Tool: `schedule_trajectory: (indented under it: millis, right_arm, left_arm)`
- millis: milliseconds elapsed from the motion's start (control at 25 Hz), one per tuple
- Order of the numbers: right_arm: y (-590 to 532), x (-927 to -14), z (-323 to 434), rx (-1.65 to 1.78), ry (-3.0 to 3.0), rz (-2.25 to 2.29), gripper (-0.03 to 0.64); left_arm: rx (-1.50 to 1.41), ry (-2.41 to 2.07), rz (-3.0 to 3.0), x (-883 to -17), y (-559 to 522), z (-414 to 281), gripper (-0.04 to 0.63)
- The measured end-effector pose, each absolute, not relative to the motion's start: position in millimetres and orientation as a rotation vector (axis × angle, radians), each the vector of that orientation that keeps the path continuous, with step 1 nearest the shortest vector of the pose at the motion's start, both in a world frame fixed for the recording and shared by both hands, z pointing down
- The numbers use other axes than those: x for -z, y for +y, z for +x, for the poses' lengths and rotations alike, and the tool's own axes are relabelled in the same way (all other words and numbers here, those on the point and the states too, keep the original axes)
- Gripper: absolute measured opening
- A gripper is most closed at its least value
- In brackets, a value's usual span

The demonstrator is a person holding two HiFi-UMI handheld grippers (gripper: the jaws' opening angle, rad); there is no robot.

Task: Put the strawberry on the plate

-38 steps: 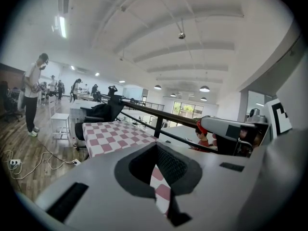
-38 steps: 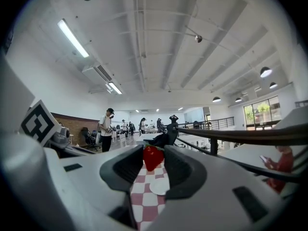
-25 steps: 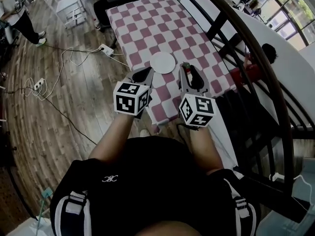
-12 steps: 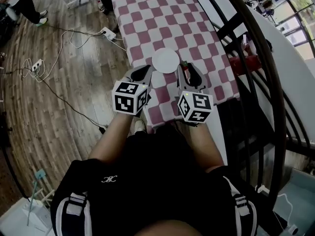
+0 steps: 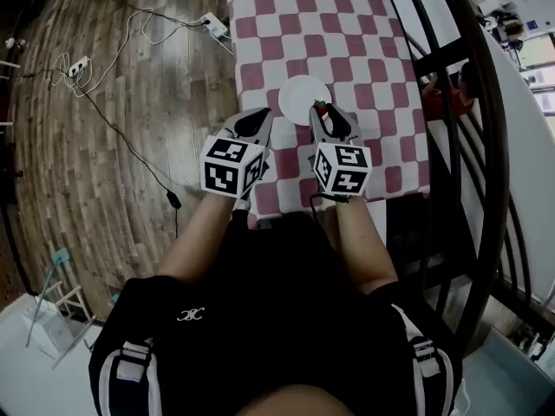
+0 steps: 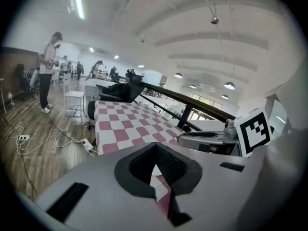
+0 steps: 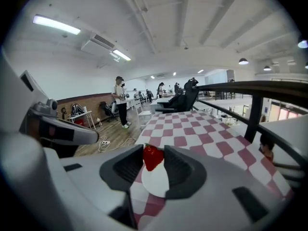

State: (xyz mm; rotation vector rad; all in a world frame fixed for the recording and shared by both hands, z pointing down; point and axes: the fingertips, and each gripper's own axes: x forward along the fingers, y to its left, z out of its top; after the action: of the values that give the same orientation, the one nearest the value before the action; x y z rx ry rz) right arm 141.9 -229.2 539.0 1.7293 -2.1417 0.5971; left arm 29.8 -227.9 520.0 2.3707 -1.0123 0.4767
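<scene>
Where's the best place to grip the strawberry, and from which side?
Across its broad upper part, from the person's side, as the right hand-held gripper holds it now. The strawberry tapers downward toward the plate, so a hold on its two flanks leaves the tip free.

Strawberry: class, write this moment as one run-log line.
strawberry: gripped in right tongs | plate: bare | left tongs: shut, empty

The plate [image 5: 299, 94] lies on the tabletop [image 5: 321, 33], near its front edge. The strawberry [image 5: 319, 107] sits between the right gripper's [image 5: 323, 113] jaws, over the plate's right side. The left gripper [image 5: 258, 120] is just left of the plate, at the tabletop's left edge. A railing [image 5: 451, 102] runs along the right, and cables [image 5: 113, 111] lie on the floor [image 5: 130, 189] to the left.
</scene>
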Motion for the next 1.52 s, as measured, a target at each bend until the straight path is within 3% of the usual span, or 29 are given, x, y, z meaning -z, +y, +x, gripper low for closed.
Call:
schedule_trajectory:
  millis: [600, 1520]
  right_arm:
    - [-267.7, -639.4, 148.0, -0.641, -2.028, 1.487, 0.144]
    - [-284.1, -689.5, 138.0, -0.672, -1.878, 1.395, 0.146]
  left_arm:
    - [-0.525, -1.139, 2.216, -567.2, -242.7, 13.5, -0.009]
    - [-0.581, -1.141, 2.213, -577.9, -269.7, 3.0, -0.009]
